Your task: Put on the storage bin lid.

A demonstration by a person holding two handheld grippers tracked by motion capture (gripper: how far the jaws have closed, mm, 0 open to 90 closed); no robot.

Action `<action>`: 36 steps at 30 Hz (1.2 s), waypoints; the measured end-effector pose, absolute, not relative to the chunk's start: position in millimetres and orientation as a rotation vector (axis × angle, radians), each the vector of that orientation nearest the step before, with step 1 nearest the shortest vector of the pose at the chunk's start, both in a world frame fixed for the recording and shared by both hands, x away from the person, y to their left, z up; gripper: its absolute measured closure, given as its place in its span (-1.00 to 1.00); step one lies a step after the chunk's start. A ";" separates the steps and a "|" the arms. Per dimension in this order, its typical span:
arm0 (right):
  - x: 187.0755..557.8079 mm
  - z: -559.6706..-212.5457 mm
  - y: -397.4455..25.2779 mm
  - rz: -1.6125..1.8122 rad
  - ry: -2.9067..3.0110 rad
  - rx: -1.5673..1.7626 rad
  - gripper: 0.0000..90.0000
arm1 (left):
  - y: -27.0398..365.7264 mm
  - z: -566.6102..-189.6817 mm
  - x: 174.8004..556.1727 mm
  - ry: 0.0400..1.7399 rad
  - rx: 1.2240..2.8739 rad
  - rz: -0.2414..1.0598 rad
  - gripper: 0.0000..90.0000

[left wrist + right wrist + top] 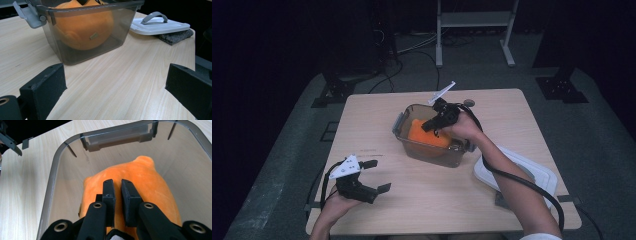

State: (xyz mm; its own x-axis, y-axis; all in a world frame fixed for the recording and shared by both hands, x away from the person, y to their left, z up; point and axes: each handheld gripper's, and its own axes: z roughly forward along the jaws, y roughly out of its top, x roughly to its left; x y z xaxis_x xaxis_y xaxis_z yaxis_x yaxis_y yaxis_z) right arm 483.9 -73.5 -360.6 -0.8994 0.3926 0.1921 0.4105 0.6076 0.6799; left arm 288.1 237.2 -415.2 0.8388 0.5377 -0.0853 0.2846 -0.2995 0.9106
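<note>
Resting on the near left part of the wooden table (512, 130), the left gripper (377, 176) lies in the person's left hand (333, 204) with its jaws spread wide and nothing between them; in the left gripper view its two black pads (43, 87) frame bare tabletop. Farther in, near the middle of the table, stands a clear grey plastic storage box (404, 137) with grey latches on its ends, and an orange plush toy (424, 137) lies inside it, touching the box floor. The right gripper (430, 126) reaches down into the box from above, held by the right hand (467, 127); in the right gripper view its jaws are nearly together and pinch a fold of the toy's orange fabric. To the right of the box, at the table's near right edge, the white lid (532, 172) with a grey handle lies on a dark grey pad (175, 37), well apart from both grippers.
</note>
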 end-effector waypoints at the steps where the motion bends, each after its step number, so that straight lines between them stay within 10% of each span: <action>1: 483.9 -360.6 -73.5 -1.192 -2.796 -0.698 0.80 | 237.1 -415.1 288.1 0.615 1.901 0.283 -0.95; 36: 445.0 -328.3 -114.6 -1.384 -2.748 -0.664 0.40 | 236.2 -415.4 288.0 0.623 1.900 0.288 -0.95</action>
